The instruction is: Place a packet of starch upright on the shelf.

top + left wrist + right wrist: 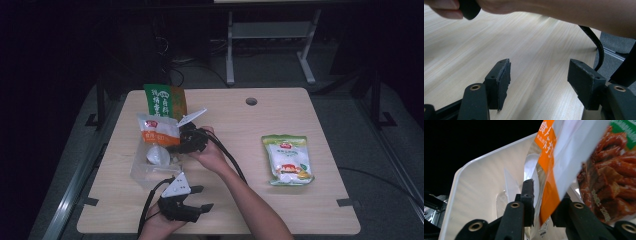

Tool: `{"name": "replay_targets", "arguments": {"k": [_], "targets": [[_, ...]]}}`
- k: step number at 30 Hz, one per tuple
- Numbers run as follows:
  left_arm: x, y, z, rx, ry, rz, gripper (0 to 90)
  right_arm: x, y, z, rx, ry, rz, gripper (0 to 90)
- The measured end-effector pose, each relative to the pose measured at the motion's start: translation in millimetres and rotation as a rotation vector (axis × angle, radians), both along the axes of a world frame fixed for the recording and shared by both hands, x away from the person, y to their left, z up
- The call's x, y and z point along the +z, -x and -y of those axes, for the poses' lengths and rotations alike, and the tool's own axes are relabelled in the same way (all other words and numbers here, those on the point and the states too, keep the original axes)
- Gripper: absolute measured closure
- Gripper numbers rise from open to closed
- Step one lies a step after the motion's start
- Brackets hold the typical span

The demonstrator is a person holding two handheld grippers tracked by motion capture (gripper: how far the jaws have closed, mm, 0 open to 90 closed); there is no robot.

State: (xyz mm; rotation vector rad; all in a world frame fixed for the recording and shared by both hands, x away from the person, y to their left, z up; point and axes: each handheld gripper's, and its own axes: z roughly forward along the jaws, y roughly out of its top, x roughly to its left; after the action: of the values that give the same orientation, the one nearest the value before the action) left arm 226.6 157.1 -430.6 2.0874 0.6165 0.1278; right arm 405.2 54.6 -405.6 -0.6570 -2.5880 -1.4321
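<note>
- We see the table (280, 117) bare over most of its right and near parts, so there is open room there; the bin (142, 172) sits close to the left edge.
- A green-and-white bag (287, 159) lies flat toward the right edge, well apart from everything else.
- A green-and-orange pack (165, 101) stands upright at the far left, just behind the bin.
- Our right gripper (187, 141) reaches across to the bin and grasps the orange pouch (157, 130); in the right gripper view its jaws close on the lower edge of that pouch (546, 195).
- The pouch is white and silvery with an orange band bearing printed characters; it hangs upright over the bin's far end, partly inside it.
- The bin is clear plastic with a pale wall (481, 182); a whitish round thing lies in it, too blurred to name.
- Beside the pouch in the right gripper view is a pack picturing red-brown food (609, 177).
- Our left gripper (192, 200) rests near the table's near edge, released, jaws wide apart over bare wood (536, 75).
</note>
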Motion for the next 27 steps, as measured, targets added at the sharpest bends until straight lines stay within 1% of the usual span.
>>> {"name": "replay_targets", "arguments": {"k": [3,7,8,11,16,23,26,27], "targets": [[0.1,-0.1,-0.1,0.001,0.002,0.001,34.4,2.6,0.5,4.5,-0.002,0.001,-0.006,69.9],[0.1,-0.8,-0.4,0.004,0.002,0.002,34.1,5.6,2.4,12.4,0.006,0.0,-0.014,59.7],[0.0,-0.8,-0.2,0.003,0.0,0.002,34.1,5.9,2.5,14.9,0.012,0.003,-0.015,58.7],[-0.2,-0.6,0.8,0.0,-0.005,0.009,34.0,7.8,4.2,23.0,0.012,0.003,-0.016,56.9],[-0.6,-0.7,1.9,-0.001,-0.007,0.006,33.8,10.9,7.2,37.4,0.011,0.005,-0.026,54.6],[-1.1,-1.1,2.8,0.0,-0.004,0.008,32.8,12.4,9.1,58.6,-0.01,0.017,-0.032,52.9],[-1.5,-1.1,4.0,-0.008,0.0,0.009,32.0,13.1,10.7,66.5,-0.02,0.012,-0.034,52.3],[-1.5,-0.9,4.4,-0.01,-0.002,0.011,31.9,13.3,11.0,69.0,-0.023,0.019,-0.031,52.2]]}}
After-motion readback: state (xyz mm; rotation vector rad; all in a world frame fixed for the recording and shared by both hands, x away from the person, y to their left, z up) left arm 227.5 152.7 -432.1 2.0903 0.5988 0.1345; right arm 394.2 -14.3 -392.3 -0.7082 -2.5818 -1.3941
